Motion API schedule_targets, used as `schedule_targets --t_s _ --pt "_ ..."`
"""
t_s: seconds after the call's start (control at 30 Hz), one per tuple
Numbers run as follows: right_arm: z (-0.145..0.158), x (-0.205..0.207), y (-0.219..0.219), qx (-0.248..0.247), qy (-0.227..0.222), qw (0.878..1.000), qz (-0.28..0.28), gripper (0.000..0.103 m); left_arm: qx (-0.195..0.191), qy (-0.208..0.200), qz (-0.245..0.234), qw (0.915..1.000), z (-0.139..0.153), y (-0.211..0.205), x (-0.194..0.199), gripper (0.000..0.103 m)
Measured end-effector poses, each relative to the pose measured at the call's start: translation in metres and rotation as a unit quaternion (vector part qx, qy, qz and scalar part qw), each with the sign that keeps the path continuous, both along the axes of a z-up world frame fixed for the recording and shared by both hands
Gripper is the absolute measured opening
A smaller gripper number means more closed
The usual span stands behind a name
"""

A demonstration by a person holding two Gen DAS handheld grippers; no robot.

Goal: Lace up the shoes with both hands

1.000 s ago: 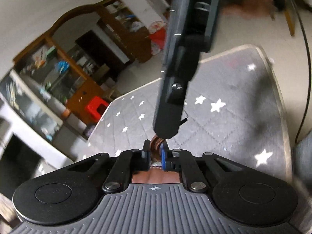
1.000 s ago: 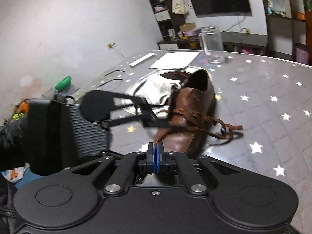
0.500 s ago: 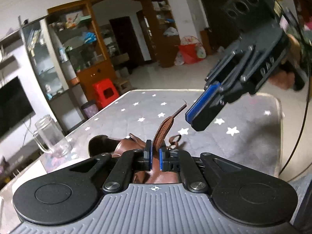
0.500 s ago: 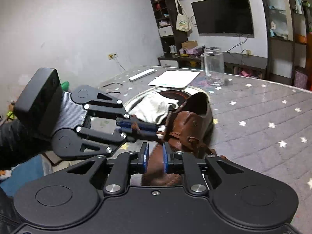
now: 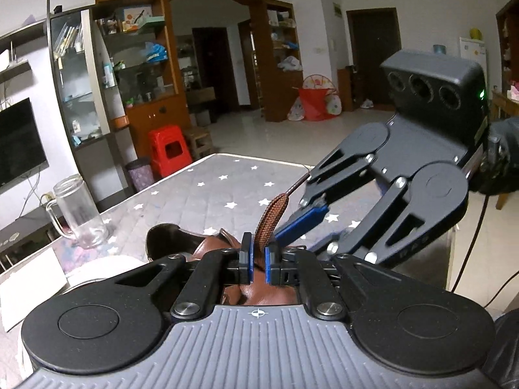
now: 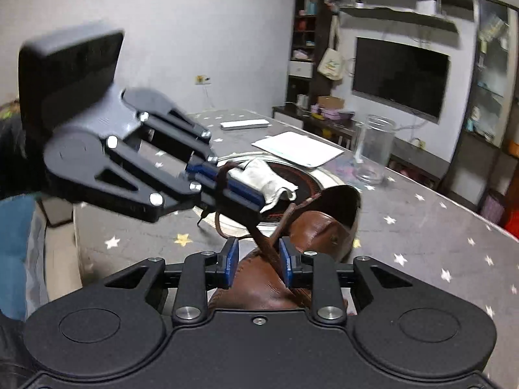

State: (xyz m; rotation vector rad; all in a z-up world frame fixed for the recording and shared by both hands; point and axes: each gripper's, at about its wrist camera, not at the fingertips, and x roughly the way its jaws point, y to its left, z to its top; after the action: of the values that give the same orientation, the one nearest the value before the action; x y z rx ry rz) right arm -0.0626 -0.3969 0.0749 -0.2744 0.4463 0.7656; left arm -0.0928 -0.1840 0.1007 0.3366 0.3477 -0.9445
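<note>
One brown leather shoe [image 6: 319, 227] sits on the star-print tabletop [image 6: 438, 227], toe toward the right wrist camera, and one brown lace [image 5: 269, 223] is in play. The left gripper [image 5: 258, 261] has its two blue pads clamped on that flat lace, which sticks up out of the pads with its thin tip pointing up and to the right. The right gripper [image 6: 258, 261] is spread wide apart right over the shoe's toe — a strand of lace crosses the gap near the right pad, but nothing's pinched.

In the right wrist view the left gripper's body covers a good part of the table's left side, and the lace loops down from its pads.

Other stuff: one glass mug [image 6: 373, 149], one white sheet [image 6: 298, 147], one crumpled white cloth [image 6: 269, 180] on a dark round plate [image 6: 305, 183] behind the shoe, plus one white bar-shaped thing [image 6: 245, 124] at the far edge — can't tell what it is.
</note>
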Motion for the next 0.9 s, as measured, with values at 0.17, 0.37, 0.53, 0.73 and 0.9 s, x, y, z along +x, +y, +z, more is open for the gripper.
schedule_targets --t_s 0.17,0.37,0.53,0.73,0.9 --pt "-0.007 0.009 0.006 -0.004 0.014 1.0 0.008 0.004 -0.021 0.029 0.016 0.9992 -0.009 0.004 0.006 0.007" --pt "-0.015 0.004 -0.011 -0.053 0.043 0.997 -0.027 0.003 -0.037 0.069 0.039 0.9962 -0.032 0.007 0.017 0.007" --pt "-0.027 0.004 -0.025 -0.086 0.07 0.992 -0.053 0.003 -0.056 0.093 0.043 0.9932 -0.042 0.008 0.021 0.007" --pt "-0.023 0.001 -0.024 -0.061 0.064 0.995 -0.039 0.015 -0.067 0.088 0.039 0.9931 -0.034 0.009 0.021 0.007" --pt "-0.023 0.007 -0.001 -0.068 0.03 0.997 -0.01 0.038 -0.062 0.082 0.039 0.9939 -0.027 0.012 0.02 0.007"
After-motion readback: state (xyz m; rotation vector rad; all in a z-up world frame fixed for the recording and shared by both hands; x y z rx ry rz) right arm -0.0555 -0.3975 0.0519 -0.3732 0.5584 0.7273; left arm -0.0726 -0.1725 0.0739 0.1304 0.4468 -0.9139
